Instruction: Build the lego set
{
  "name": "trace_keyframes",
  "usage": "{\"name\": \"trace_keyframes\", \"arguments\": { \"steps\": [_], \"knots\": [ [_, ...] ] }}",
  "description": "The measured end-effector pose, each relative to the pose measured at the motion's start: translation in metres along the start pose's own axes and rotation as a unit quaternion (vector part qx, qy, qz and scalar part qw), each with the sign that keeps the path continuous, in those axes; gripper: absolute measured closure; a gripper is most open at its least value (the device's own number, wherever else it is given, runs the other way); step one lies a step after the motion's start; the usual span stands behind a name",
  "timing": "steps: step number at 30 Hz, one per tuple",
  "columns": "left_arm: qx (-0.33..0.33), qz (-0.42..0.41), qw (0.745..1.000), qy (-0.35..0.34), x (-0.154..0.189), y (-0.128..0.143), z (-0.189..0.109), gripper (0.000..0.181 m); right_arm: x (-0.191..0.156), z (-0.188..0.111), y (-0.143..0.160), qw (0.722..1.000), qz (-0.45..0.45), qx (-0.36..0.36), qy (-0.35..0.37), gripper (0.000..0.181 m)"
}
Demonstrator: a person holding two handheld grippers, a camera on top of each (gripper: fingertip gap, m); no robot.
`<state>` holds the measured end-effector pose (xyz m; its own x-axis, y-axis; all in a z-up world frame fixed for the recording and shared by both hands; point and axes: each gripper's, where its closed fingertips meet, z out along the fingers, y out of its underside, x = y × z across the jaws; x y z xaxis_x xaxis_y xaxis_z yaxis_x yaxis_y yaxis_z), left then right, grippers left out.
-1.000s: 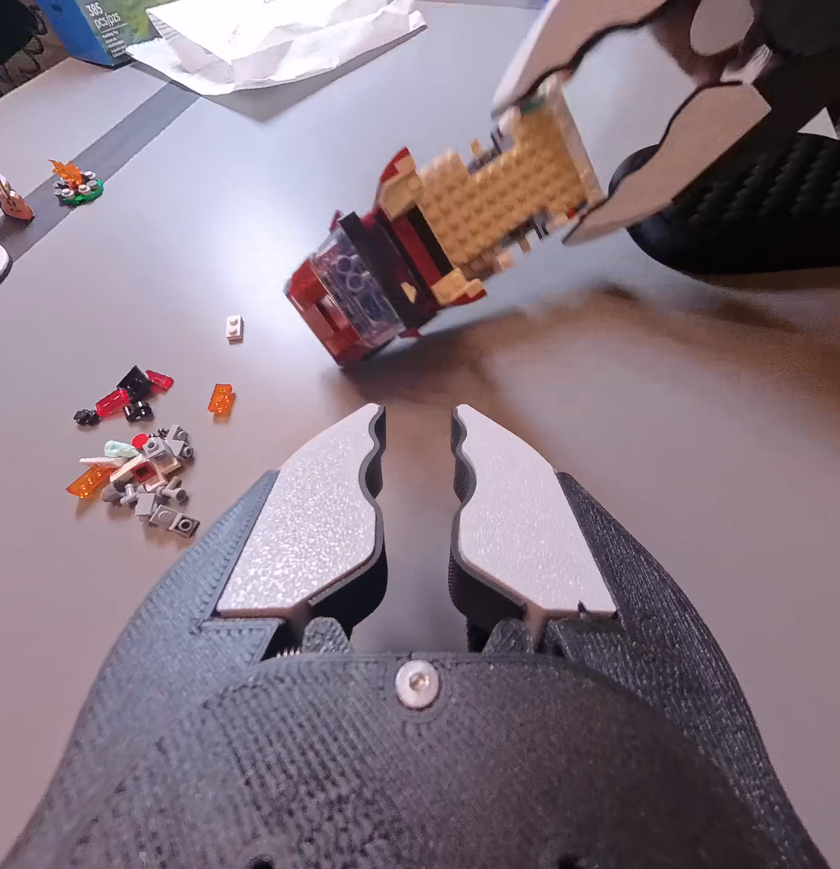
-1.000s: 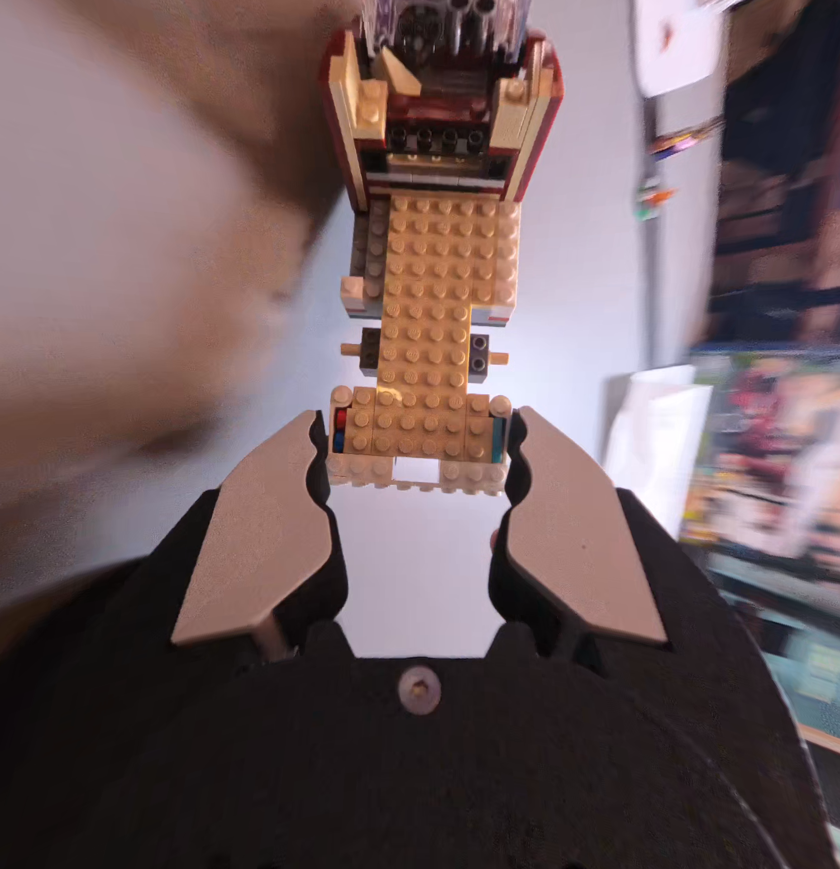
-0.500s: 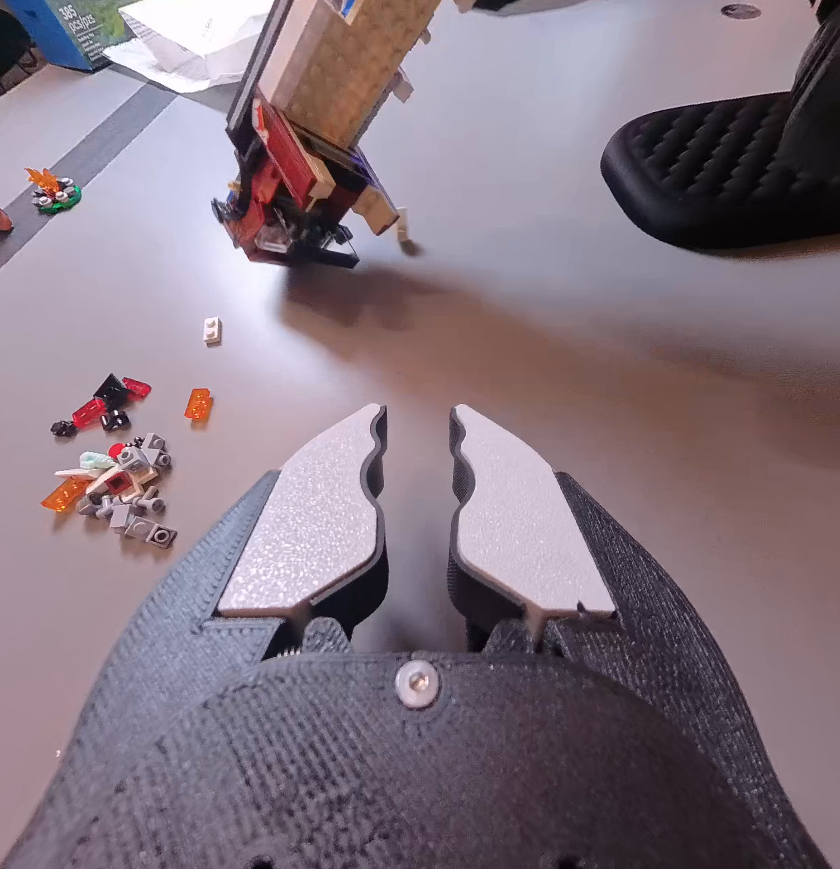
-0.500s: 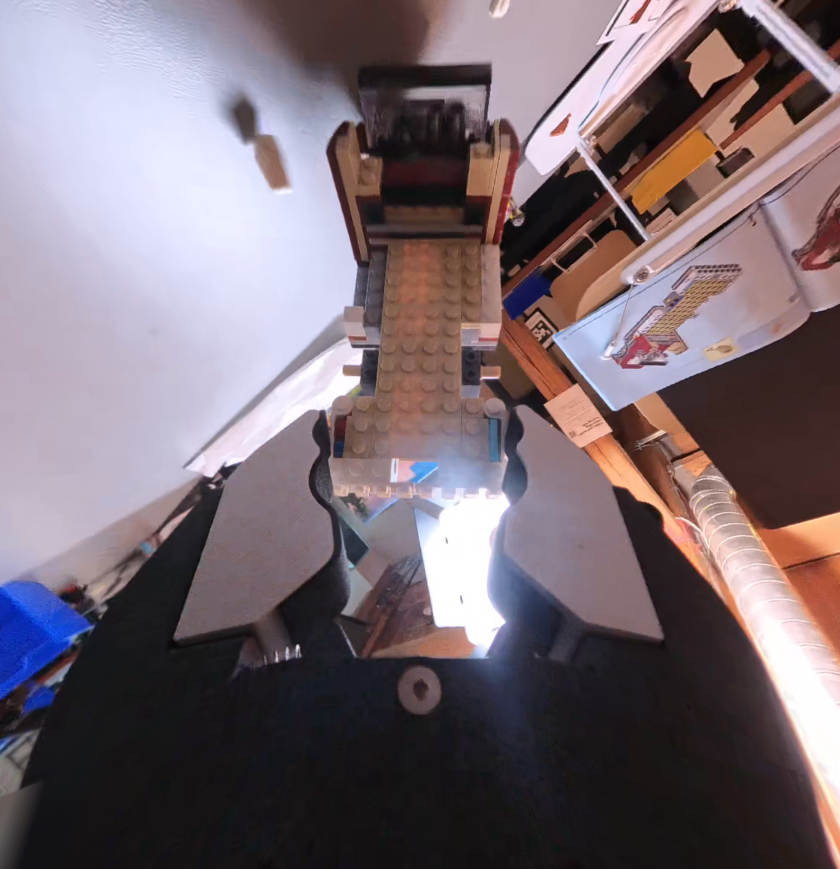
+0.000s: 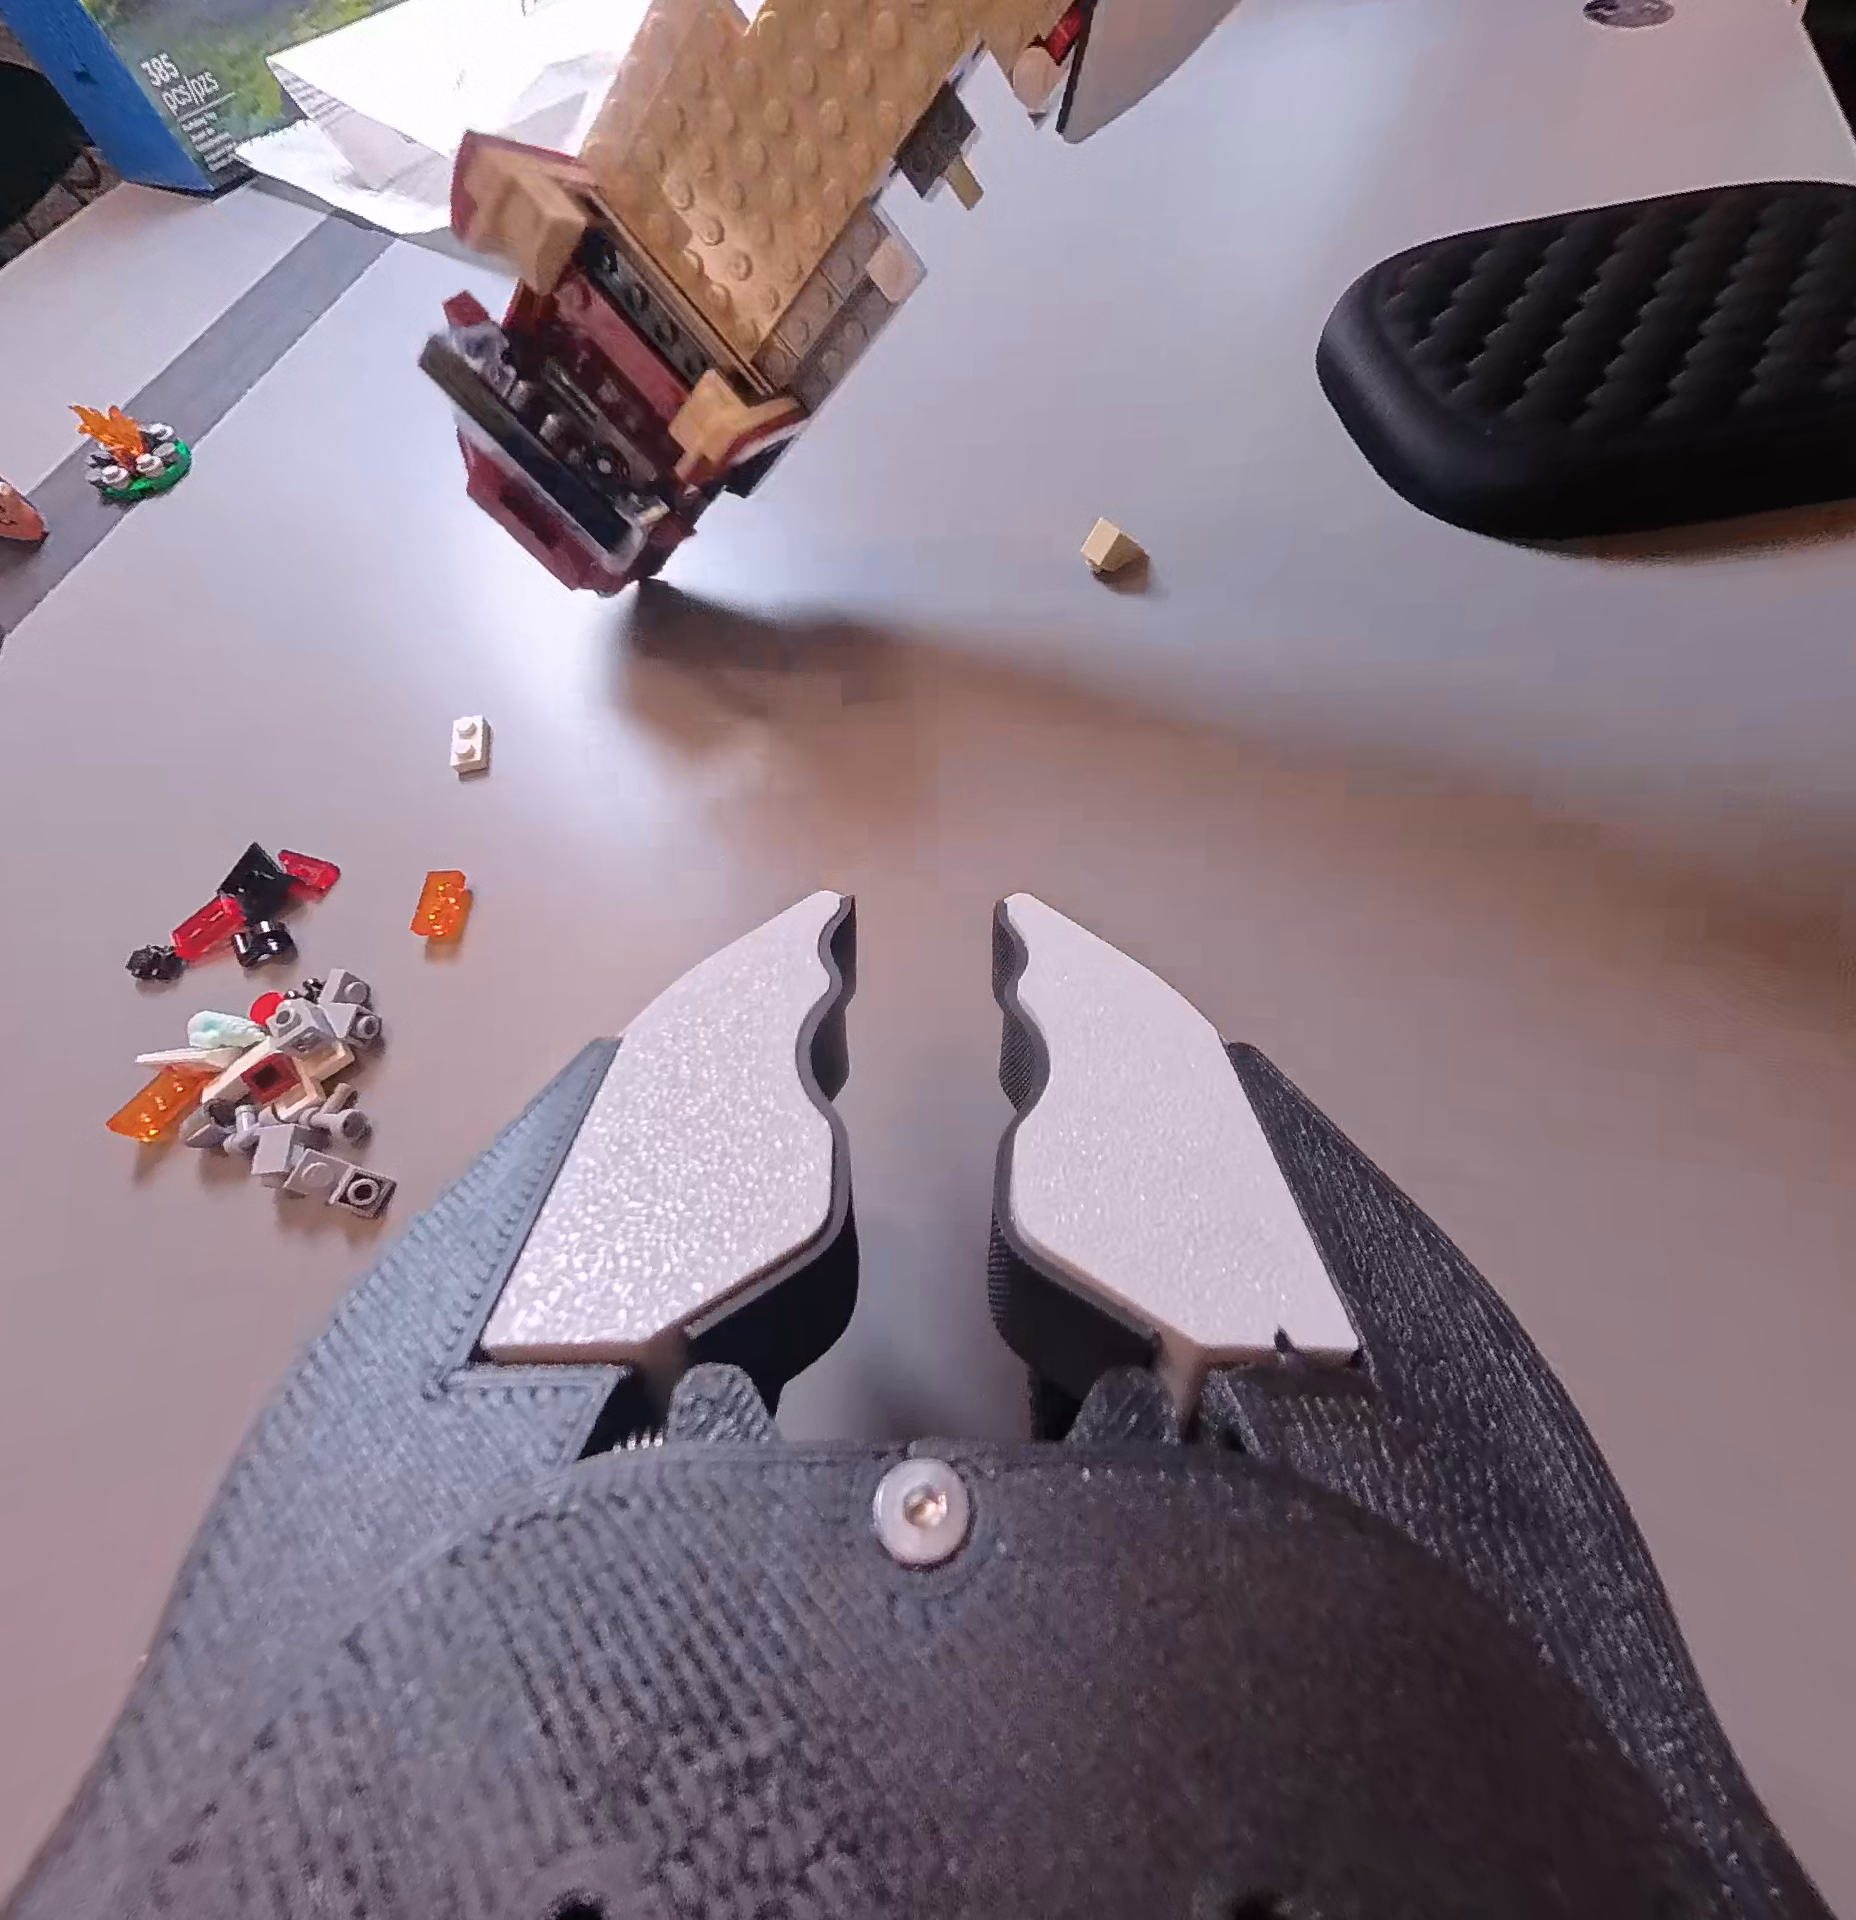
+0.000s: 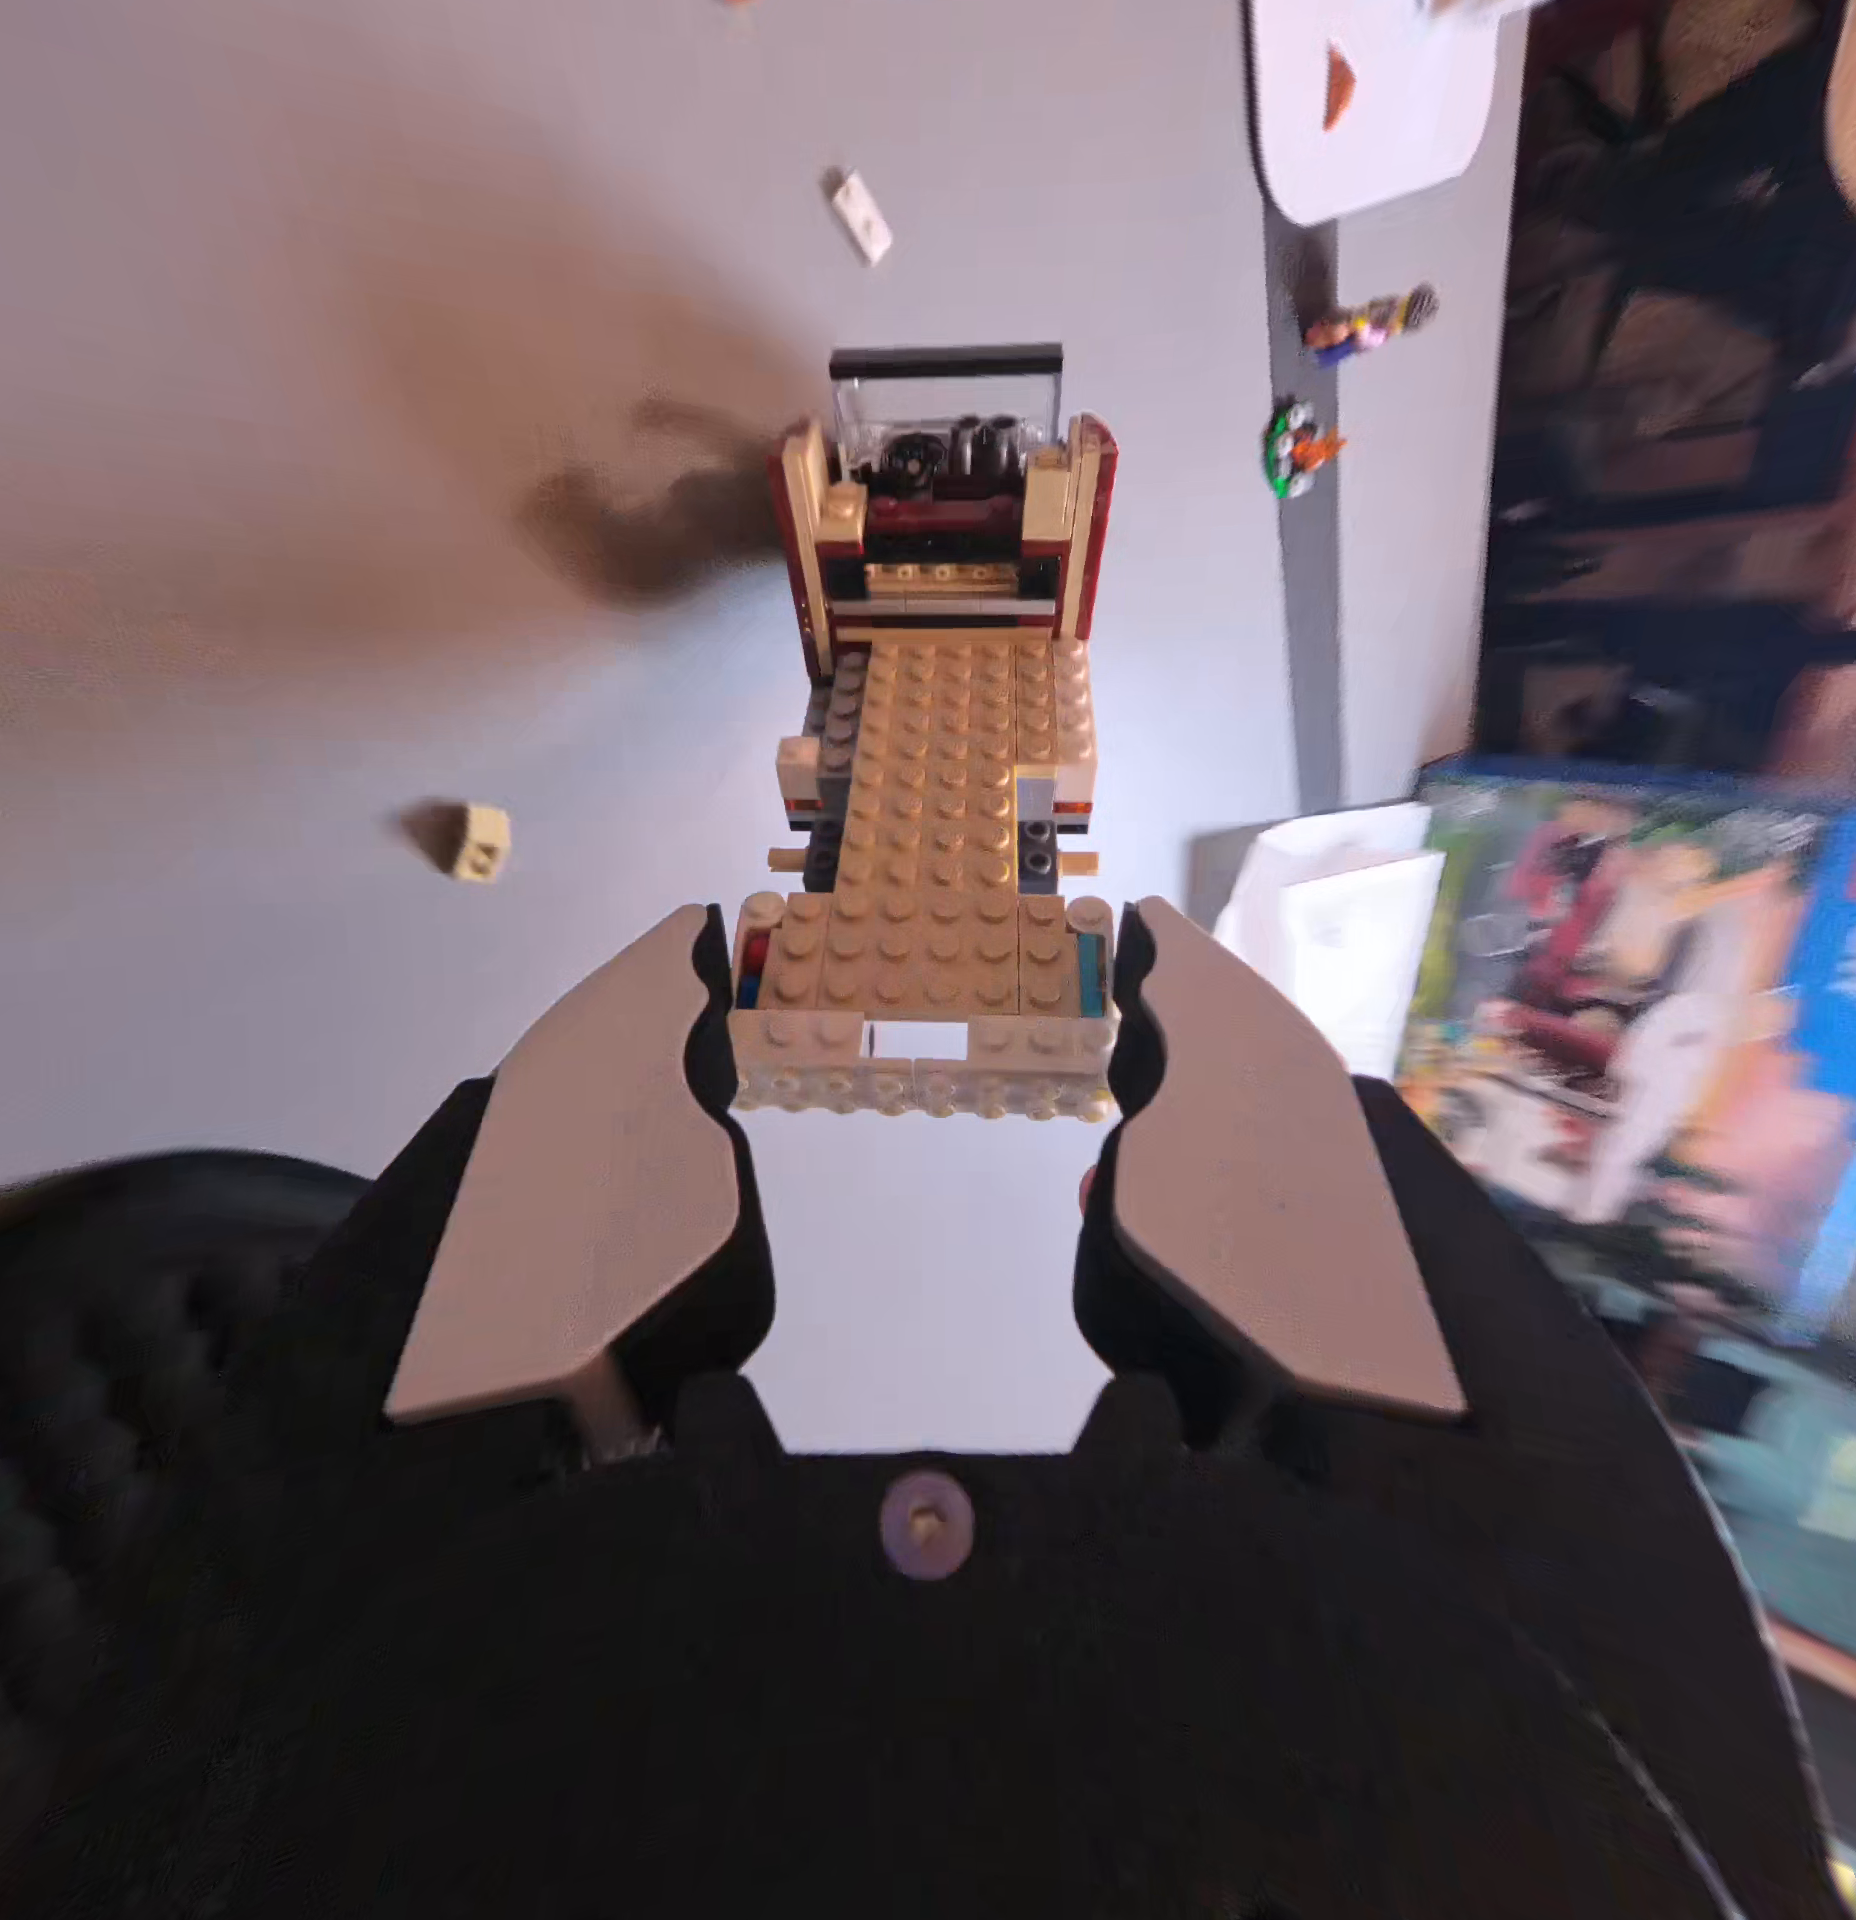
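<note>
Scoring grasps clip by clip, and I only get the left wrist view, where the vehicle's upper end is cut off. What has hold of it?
Observer: The right gripper is shut on the lego vehicle, one finger against each side of its tan rear end.
Operator: Is that rear end complete?
Observer: Its back wall shows what looks like a small rectangular opening in the middle.
Operator: And the cab?
Observer: A clear windshield with a black top bar, and a steering wheel behind it.
</note>
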<state>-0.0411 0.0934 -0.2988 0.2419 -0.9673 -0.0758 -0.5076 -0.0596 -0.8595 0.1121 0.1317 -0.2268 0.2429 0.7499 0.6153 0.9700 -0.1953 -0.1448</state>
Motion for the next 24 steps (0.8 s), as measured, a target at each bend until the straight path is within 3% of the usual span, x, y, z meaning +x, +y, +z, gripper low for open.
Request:
{"name": "trace_keyframes", "arguments": {
  "steps": [4,10,13,24],
  "knots": [
    [0.001,-0.008,1.0,0.004,-0.001,0.0,0.001,0.156,-0.003,0.009,0.016,0.978,0.182,0.07,-0.068,0.11],
    [0.0,-0.023,1.0,0.006,-0.004,0.003,0.004,0.157,-0.027,0.021,0.015,0.896,0.393,0.156,-0.139,0.11],
    [-0.001,-0.034,0.999,0.012,-0.003,0.004,0.005,0.157,-0.044,0.018,-0.001,0.88,0.426,0.159,-0.138,0.109],
    [-0.007,-0.042,0.999,0.013,-0.002,0.007,0.006,0.155,-0.117,0.015,-0.044,0.88,0.456,0.106,-0.076,0.108]
  ]
}}
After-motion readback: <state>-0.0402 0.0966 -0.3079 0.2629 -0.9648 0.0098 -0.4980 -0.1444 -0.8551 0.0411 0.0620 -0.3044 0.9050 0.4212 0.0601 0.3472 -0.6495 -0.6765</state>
